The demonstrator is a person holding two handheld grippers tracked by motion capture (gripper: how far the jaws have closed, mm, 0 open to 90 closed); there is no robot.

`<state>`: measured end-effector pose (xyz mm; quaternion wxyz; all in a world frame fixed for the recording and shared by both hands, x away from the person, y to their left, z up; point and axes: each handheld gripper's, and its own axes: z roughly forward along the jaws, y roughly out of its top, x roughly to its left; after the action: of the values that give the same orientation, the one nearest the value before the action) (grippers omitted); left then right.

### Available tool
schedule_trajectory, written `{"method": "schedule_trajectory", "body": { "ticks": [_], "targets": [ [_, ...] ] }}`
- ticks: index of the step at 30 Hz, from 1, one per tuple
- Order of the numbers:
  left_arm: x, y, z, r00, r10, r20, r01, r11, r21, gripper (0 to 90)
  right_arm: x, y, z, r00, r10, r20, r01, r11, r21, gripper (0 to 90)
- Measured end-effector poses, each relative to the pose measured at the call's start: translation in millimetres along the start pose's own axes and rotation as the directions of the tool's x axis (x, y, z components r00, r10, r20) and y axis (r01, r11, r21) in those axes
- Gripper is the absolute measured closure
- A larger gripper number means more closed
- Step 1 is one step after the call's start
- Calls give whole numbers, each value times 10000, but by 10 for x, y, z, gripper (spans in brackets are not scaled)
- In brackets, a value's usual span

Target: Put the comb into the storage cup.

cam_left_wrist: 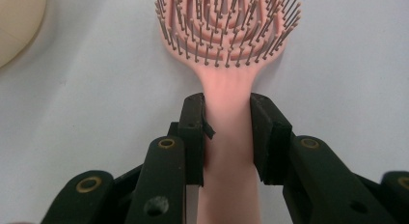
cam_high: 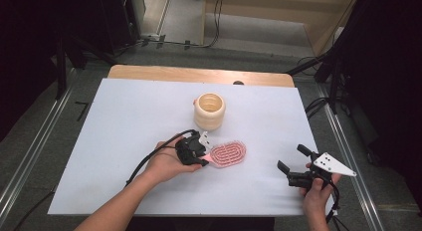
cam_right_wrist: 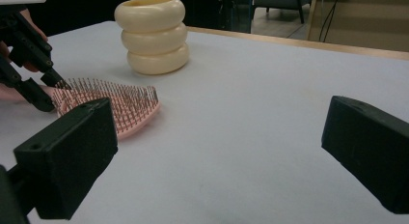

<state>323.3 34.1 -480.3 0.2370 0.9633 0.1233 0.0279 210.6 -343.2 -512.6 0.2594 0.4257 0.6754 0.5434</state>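
The pink hairbrush (cam_high: 228, 154) lies bristles-up near the middle of the white table (cam_high: 124, 121), its long axis running from 9 to 3 o'clock in the high view, handle at 9. The left gripper (cam_high: 200, 152) is clamped on that handle. The cream ringed holder (cam_high: 209, 111) stands at 11 o'clock from the brush head. The right gripper (cam_high: 291, 159), jaws apart and empty, waits at 4 o'clock, well apart.

The pink hairbrush (cam_left_wrist: 226, 35) looks like smooth matt plastic, its thin bristles stiff. The cream ringed holder (cam_right_wrist: 152, 35) has a satin, slightly glossy plastic skin. The left tongs (cam_left_wrist: 226, 137) are matt black plastic with brassy metal rivets. The tabletop (cam_high: 149, 116) wears a matt white sheet over a bare wood edge.
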Motion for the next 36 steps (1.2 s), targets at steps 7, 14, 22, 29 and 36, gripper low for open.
{"method": "schedule_trajectory", "body": {
  "ticks": [7,14,22,29,36],
  "targets": [
    [2,-4,-62,9997,-198,-115,194,9993,-323,699,0,0,-2,10000,8,11,-8,10000,-12,0],
    [20,-37,-85,9991,-422,-100,414,9968,-683,699,-5,1,1,10000,13,24,-13,10000,-2,0],
    [-7,-59,26,9991,-412,-63,411,9990,-146,693,-1,1,2,10000,2,21,-2,10000,31,0],
    [-14,24,52,9988,-408,-277,415,9988,254,529,-5,1,5,10000,3,9,-3,10000,51,0],
    [-58,142,103,9990,-133,-433,159,9981,593,602,-5,-1,4,10000,-8,6,8,10000,59,0]
  ]
}}
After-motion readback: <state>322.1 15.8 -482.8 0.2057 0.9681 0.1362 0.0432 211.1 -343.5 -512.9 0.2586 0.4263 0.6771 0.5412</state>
